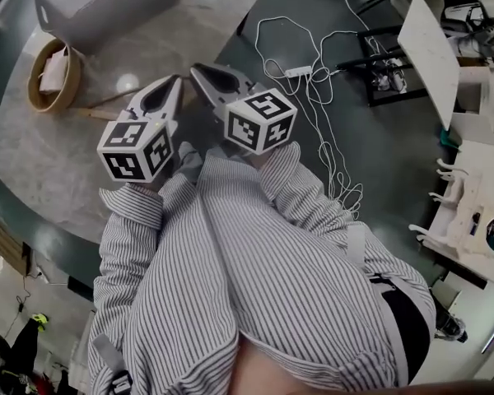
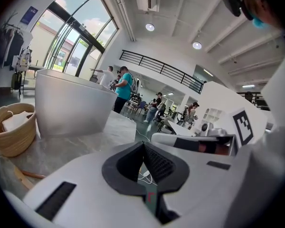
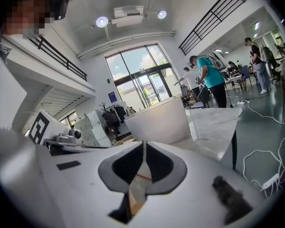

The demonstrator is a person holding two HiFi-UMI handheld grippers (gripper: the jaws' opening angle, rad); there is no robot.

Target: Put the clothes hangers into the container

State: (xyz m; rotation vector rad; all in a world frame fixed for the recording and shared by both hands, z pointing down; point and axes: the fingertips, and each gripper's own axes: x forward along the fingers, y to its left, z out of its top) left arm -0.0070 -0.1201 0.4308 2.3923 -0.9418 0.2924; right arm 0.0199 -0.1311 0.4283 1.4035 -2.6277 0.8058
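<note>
Hanger (image 1: 107, 102) near left hand-held gripper (image 1: 174, 84)

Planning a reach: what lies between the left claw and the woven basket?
In the head view, a wooden clothes hanger lies on the marble table between woven basket and left claw.

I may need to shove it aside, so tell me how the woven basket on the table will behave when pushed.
The woven basket looks light, probably sliding easily on the smooth marble table. It is low and wide, so tipping seems unlikely. Its woven wall may flex slightly if pressed.
</note>
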